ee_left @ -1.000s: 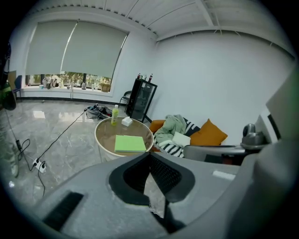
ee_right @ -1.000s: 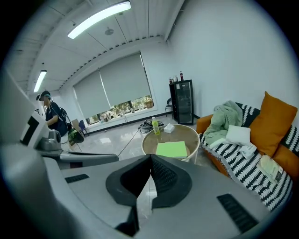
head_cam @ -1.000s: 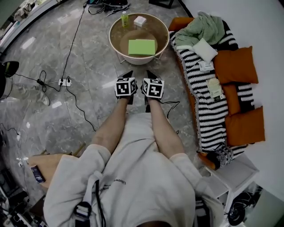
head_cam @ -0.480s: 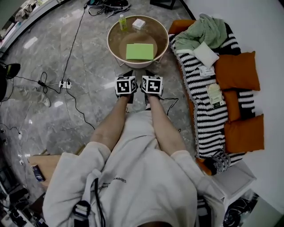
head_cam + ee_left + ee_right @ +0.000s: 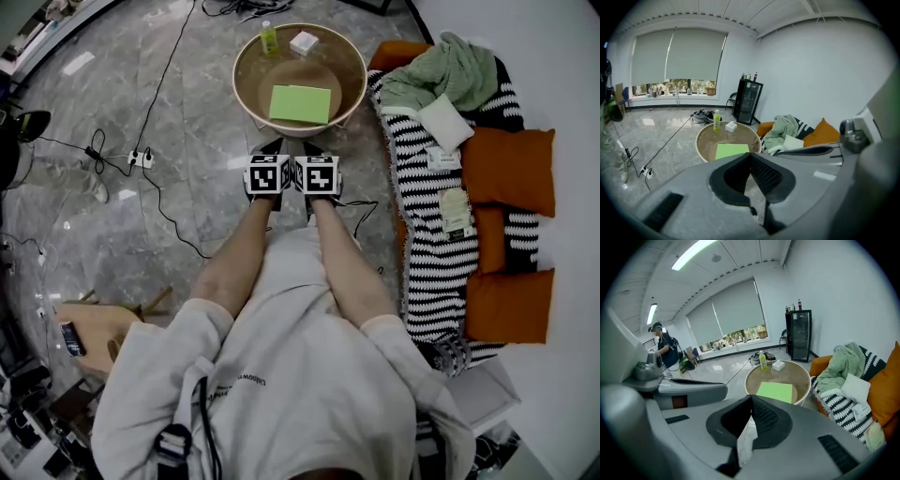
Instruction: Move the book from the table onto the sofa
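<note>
Both claws are pressed fully together and empty. The left gripper (image 5: 274,144) and the right gripper (image 5: 310,147) ride side by side in front of the person, noses tipped down toward the round table (image 5: 339,67). Compared with a second ago they have crept forward: the gap between their tips and the table's near rim has shrunk to almost nothing in the head view. Their marker cubes have also drawn closer and now sit nearly touching. Neither claw has opened in that time.

The green book (image 5: 300,104) lies flat on the table, on the half nearest the grippers, exactly where it lay before, and nothing touches it. In the left gripper view it peeks out just above the closed tips, and the right gripper view shows it straight ahead too. At the table's far side stand a yellow-green bottle (image 5: 269,39) and a small white box (image 5: 304,42), both unmoved.

The sofa (image 5: 389,58) sits right of the table, draped in a black-and-white striped blanket (image 5: 427,253). It carries orange cushions (image 5: 511,171), a green garment (image 5: 448,73) and a white pillow (image 5: 445,122). It now runs straighter down the frame than before, as the head has turned a little.
</note>
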### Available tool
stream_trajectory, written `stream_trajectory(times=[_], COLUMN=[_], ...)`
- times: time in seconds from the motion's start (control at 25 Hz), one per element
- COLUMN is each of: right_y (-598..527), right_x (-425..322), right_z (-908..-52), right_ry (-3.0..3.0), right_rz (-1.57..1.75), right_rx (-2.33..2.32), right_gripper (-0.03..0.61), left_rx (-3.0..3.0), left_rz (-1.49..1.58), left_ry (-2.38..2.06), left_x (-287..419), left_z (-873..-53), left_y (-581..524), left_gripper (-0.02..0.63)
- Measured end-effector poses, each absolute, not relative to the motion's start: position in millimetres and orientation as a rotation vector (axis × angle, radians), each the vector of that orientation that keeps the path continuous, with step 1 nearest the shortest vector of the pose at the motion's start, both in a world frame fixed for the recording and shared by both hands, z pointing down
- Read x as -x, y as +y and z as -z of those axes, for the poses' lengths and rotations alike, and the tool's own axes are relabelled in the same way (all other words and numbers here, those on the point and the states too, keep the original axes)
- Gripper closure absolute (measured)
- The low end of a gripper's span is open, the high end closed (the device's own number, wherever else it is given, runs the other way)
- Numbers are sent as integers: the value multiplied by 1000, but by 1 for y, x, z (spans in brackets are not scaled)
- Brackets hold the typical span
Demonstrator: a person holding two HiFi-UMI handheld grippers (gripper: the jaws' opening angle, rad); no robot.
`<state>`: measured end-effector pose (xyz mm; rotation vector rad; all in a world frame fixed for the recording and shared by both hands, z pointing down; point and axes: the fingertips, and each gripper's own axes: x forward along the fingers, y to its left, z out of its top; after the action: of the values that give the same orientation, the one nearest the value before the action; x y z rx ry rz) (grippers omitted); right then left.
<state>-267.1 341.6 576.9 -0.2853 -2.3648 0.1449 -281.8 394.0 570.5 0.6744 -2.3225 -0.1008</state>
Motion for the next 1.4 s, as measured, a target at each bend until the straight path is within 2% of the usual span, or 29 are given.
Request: stream_trajectory(times=[1.4], right_y=[298], right_x=[300], right_z=[-600], right_ry=[-2329], right_rz=[-235], right_rx=[430], right_gripper=[572], left_rx=[-469], left_rz=[194], left_ry=[-2326], left_x=[302], left_z=[-599], left_y=[360], left_gripper=[604])
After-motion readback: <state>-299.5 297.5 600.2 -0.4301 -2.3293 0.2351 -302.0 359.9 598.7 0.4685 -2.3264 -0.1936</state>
